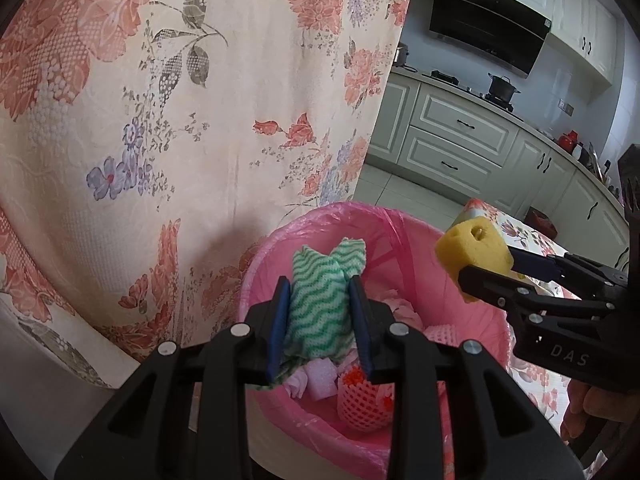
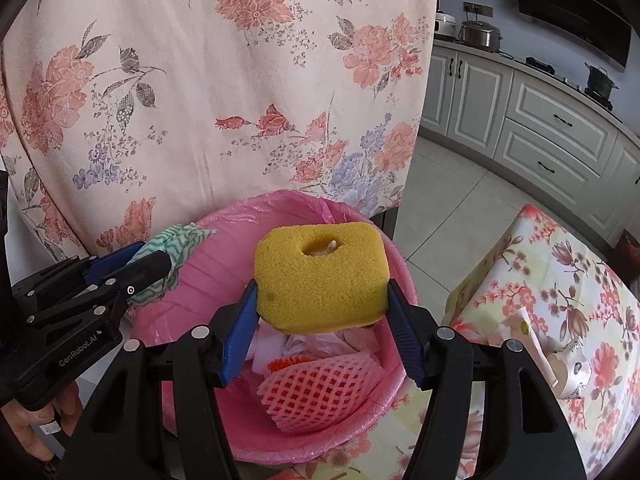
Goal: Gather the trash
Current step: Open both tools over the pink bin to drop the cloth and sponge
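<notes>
Gripping yellow sponge (image 2: 322, 276) in right tool (image 2: 320, 312), green-striped cloth (image 1: 320, 304) in left tool (image 1: 320, 320); both hanging directly over pink bin (image 2: 384, 396).

- Floral curtain (image 1: 180, 120) hanging at the left.
- White cabinets (image 1: 452, 132) along the kitchen wall.
- Black pot (image 1: 502, 87) on the stove.
- Range hood (image 1: 488, 20) above it.
- Floral tablecloth (image 2: 560, 300) at right.
</notes>
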